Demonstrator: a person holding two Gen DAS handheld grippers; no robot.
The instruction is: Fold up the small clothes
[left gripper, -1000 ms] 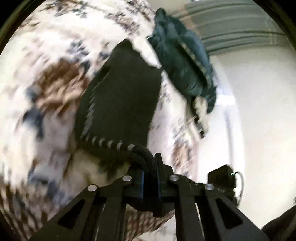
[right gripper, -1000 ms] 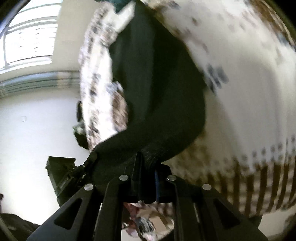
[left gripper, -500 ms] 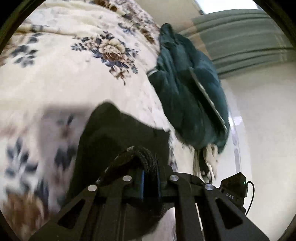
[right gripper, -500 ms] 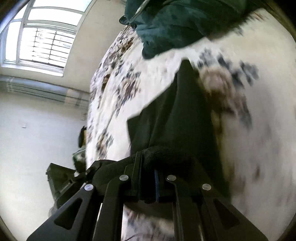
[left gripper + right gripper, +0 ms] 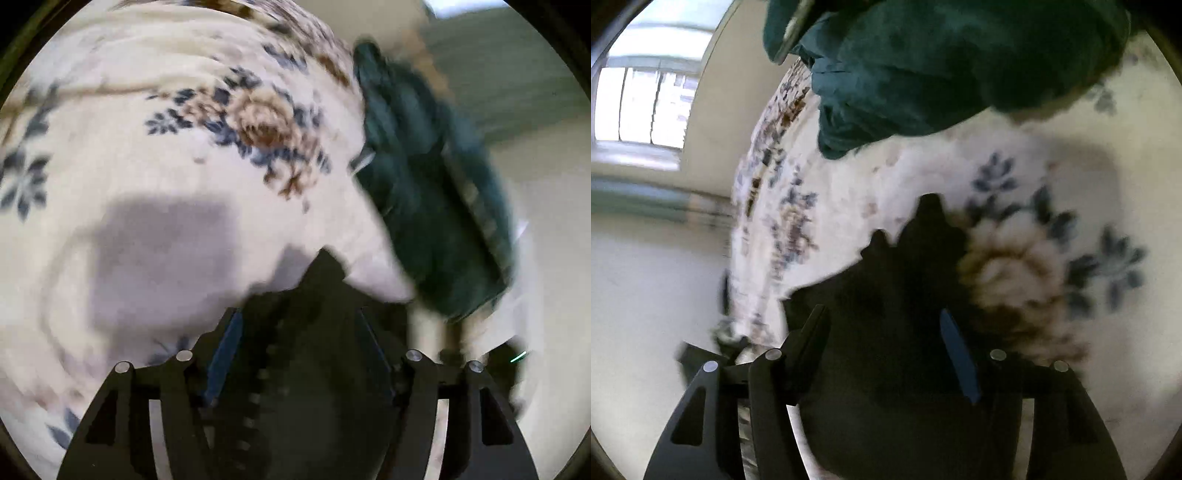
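On the flowered blanket (image 5: 155, 155) that covers the bed, two pieces of clothing show: one small black garment (image 5: 310, 295) close under both cameras, and one dark green garment (image 5: 436, 206) lying crumpled near the blanket's far edge, well apart from the black one. In the left wrist view the left gripper (image 5: 299, 332) has its jaws spread wide, and the black garment sits in the gap between them, a pointed corner of the cloth poking up past the fingertips; a row of pale stitches runs down the cloth. Whether the fingers touch the cloth cannot be told through the blur. The right gripper (image 5: 882, 332) is likewise released, jaws wide apart, with the same black garment bunched between and below them, and a blue strip shows on the inner face of one finger (image 5: 958, 354). Both grippers point forward and down over the blanket, low above the cloth, toward the green garment (image 5: 923, 66), which fills the top of the right wrist view. One window (image 5: 639, 103) shows at the upper left of that view, with pale wall below it. A soft shadow lies on the blanket to the left of the left gripper.
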